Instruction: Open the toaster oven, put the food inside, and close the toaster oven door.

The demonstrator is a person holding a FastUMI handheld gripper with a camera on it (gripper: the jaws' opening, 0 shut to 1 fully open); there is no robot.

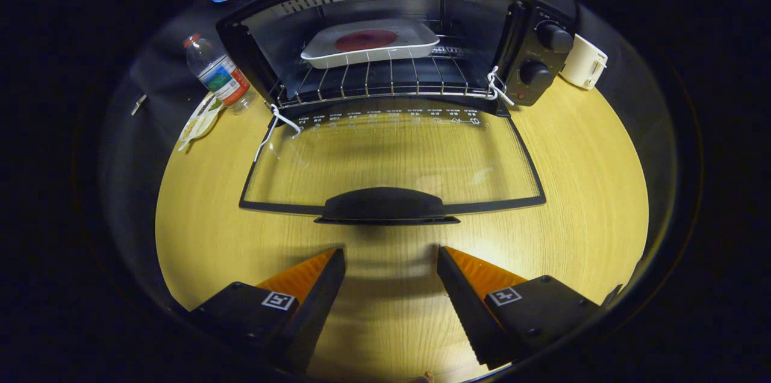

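The gripper (pixel 391 256) hangs wide open over the wooden table (pixel 572 190), gripping nothing. Just ahead lies the toaster oven's (pixel 536 52) lowered glass door (pixel 391 157), handle (pixel 383 205) nearest. Beyond, on the wire rack (pixel 385 79), sits the white tray (pixel 368 41) of food.

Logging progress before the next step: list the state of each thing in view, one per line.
Toaster oven door: fully open, lying flat over the table.
Tray of food: inside the oven, resting on the wire rack.
Water bottle: capped, standing tilted beside the oven.
Claw: open, holding nothing, just short of the door handle.
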